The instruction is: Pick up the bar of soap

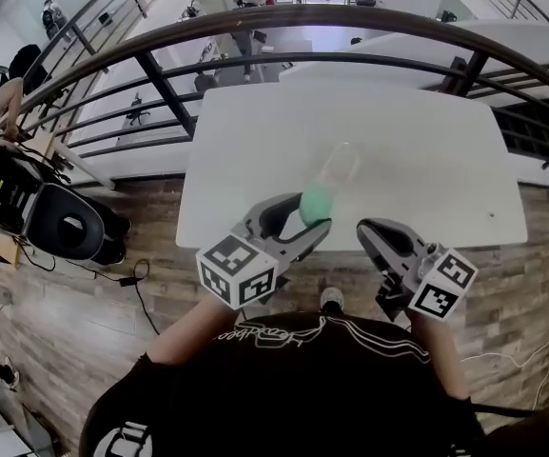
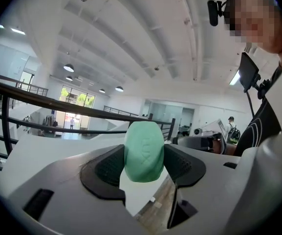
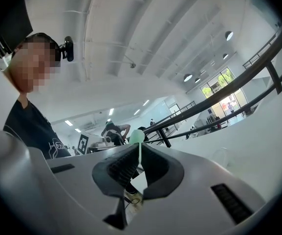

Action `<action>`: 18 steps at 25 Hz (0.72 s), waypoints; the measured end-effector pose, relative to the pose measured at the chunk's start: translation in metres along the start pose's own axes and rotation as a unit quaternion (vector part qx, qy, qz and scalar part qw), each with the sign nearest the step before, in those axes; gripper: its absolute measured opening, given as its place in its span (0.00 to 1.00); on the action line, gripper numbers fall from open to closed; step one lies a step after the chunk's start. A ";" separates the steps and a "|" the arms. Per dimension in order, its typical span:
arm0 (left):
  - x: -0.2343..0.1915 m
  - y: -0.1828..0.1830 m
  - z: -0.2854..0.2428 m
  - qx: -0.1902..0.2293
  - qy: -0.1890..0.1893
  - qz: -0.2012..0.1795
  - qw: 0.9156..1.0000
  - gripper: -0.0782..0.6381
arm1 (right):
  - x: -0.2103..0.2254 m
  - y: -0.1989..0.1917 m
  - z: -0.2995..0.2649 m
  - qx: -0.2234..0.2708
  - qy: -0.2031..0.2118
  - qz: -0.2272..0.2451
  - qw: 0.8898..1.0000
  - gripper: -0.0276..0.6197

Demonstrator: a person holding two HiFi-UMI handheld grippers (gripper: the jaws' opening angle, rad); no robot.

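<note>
An oval green bar of soap [image 1: 315, 202] is held above the near edge of the white table [image 1: 426, 150]. My left gripper [image 1: 308, 219] is shut on it. In the left gripper view the soap [image 2: 143, 151] stands upright, clamped between the two dark pads, with my left gripper [image 2: 144, 166] tilted upward toward the ceiling. My right gripper [image 1: 366, 229] hovers just to the right, off the table's front edge. Its jaws are pressed together with nothing between them. The right gripper view looks past my right gripper [image 3: 140, 166] to the soap [image 3: 137, 136] beyond its tips.
A clear, see-through container [image 1: 339, 166] rests on the table just beyond the soap. A dark curved railing [image 1: 160, 69] runs behind the table. Wood flooring [image 1: 93, 303] lies below, and a black chair and cables [image 1: 60, 222] are at the left.
</note>
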State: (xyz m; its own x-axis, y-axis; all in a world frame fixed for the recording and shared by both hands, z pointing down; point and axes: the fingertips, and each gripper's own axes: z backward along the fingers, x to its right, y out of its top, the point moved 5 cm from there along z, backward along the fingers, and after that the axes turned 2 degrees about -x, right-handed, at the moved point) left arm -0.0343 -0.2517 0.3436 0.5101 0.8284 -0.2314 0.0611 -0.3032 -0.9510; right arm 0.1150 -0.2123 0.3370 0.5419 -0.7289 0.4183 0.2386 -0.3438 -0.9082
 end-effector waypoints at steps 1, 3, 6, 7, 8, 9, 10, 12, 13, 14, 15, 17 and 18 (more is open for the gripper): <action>0.005 -0.001 0.009 0.002 -0.003 0.000 1.000 0.47 | -0.011 -0.001 0.000 0.002 0.000 0.005 1.000 0.07; 0.014 -0.002 0.026 0.007 -0.006 -0.002 1.000 0.47 | -0.031 -0.002 0.002 0.008 0.001 0.015 1.000 0.07; 0.029 -0.006 0.048 0.015 -0.011 -0.005 1.000 0.47 | -0.056 -0.007 0.008 0.016 0.002 0.024 1.000 0.07; 0.035 -0.007 0.055 0.019 -0.014 -0.006 1.000 0.47 | -0.065 -0.009 0.011 0.017 0.003 0.027 0.999 0.07; 0.042 -0.009 0.063 0.023 -0.017 -0.009 1.000 0.47 | -0.074 -0.013 0.014 0.019 0.004 0.031 0.999 0.07; 0.049 -0.010 0.071 0.028 -0.019 -0.013 0.999 0.47 | -0.084 -0.016 0.017 0.020 0.006 0.036 0.999 0.07; 0.056 -0.011 0.079 0.034 -0.023 -0.017 0.999 0.47 | -0.093 -0.019 0.019 0.021 0.007 0.041 0.999 0.07; 0.069 -0.012 0.093 0.044 -0.031 -0.021 0.998 0.47 | -0.109 -0.024 0.023 0.022 0.010 0.047 0.999 0.07; 0.073 -0.011 0.098 0.048 -0.035 -0.022 0.998 0.47 | -0.114 -0.025 0.023 0.022 0.012 0.048 0.999 0.07; 0.075 -0.009 0.103 0.051 -0.038 -0.025 0.998 0.47 | -0.117 -0.025 0.021 0.021 0.013 0.048 0.999 0.07; 0.077 -0.008 0.106 0.054 -0.040 -0.027 0.997 0.47 | -0.120 -0.025 0.020 0.022 0.014 0.047 0.999 0.07; 0.080 -0.006 0.110 0.057 -0.045 -0.031 0.997 0.47 | -0.122 -0.023 0.018 0.022 0.015 0.046 0.999 0.07; 0.081 -0.005 0.110 0.058 -0.048 -0.033 0.997 0.47 | -0.123 -0.022 0.019 0.024 0.015 0.046 0.999 0.07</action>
State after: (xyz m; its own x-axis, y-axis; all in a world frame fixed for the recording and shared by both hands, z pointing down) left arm -0.0876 -0.1308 0.3071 0.4240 0.8873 -0.1815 -0.0103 -0.1957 -0.9806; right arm 0.0583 -0.1033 0.3055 0.5392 -0.7740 0.3321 0.2267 -0.2463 -0.9423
